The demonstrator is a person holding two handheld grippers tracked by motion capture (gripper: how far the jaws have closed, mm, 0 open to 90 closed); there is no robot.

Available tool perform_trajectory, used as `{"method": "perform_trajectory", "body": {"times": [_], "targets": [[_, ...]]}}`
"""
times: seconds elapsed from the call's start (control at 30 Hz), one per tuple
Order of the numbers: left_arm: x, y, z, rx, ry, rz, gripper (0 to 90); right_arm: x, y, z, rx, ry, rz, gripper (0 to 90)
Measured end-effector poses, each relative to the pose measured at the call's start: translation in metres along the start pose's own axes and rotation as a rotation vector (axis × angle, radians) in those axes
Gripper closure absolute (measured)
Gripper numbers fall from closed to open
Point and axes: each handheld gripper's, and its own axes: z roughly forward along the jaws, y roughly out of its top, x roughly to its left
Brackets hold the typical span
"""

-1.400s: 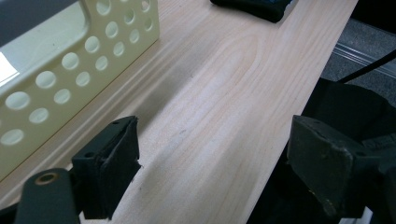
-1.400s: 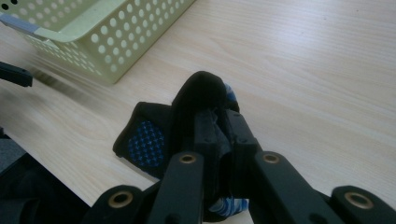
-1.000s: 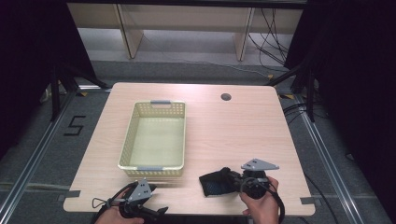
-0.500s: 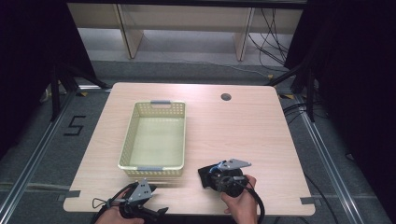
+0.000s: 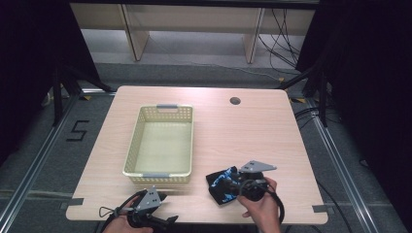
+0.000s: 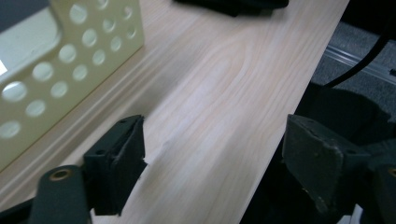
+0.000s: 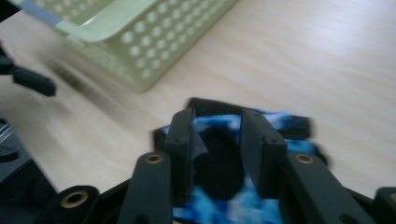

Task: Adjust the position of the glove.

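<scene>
At the near edge of the wooden table (image 5: 252, 126), at about 7 o'clock in the high view, the left gripper (image 5: 145, 209) lies low in the person's left hand (image 5: 127, 226), its grey three-cornered plate on top and a cable looping beside it. In the left gripper view its two black jaws stand wide apart with nothing between them, bare wood grain and the table's edge showing in the gap; the gripper (image 6: 212, 175) points along the front edge of the table.

At about 5 o'clock in the high view, the right gripper (image 5: 232, 183) sits in the person's right hand (image 5: 260, 206), its cable curving round the wrist. It points toward 9 o'clock at a crumpled black and blue cloth (image 5: 222, 184) lying on the table just right of the basket's near corner. In the right gripper view the jaws of this gripper (image 7: 218, 140) are partly drawn in, with a gap still between them, and set over the cloth (image 7: 219, 205); a dark fold of it shows in that gap. Whether the pads actually press the fabric cannot be told.

Farther back, left of centre, stands a pale yellow perforated basket (image 5: 133, 145) with grey handle strips at its near and far ends. Its holed wall shows at 10 o'clock in the left gripper view (image 6: 70, 56) and at 11 o'clock in the right gripper view (image 7: 154, 42).

Beyond, at about 1 o'clock near the table's far edge, is a round cable hole (image 5: 235, 101).
</scene>
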Motion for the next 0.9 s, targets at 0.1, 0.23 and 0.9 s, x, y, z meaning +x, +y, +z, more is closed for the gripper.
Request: {"method": "perform_trajectory", "body": {"times": [0.1, 0.23, 0.9], "targets": [[-0.005, 0.008, 0.006, -0.039, -0.003, -0.014, 26.6, -0.026, -0.005, -0.007, 0.014, -0.016, 0.031, 65.6], [-0.012, 0.024, 0.016, -0.056, 0.0, 0.02, 33.8, -0.046, -0.015, -0.006, 0.032, -0.002, 0.035, 64.2], [-0.031, 0.082, 0.086, -0.005, 0.097, 0.177, 49.8, -0.065, -0.029, 0.008, 0.083, 0.08, 0.056, 61.1]]}}
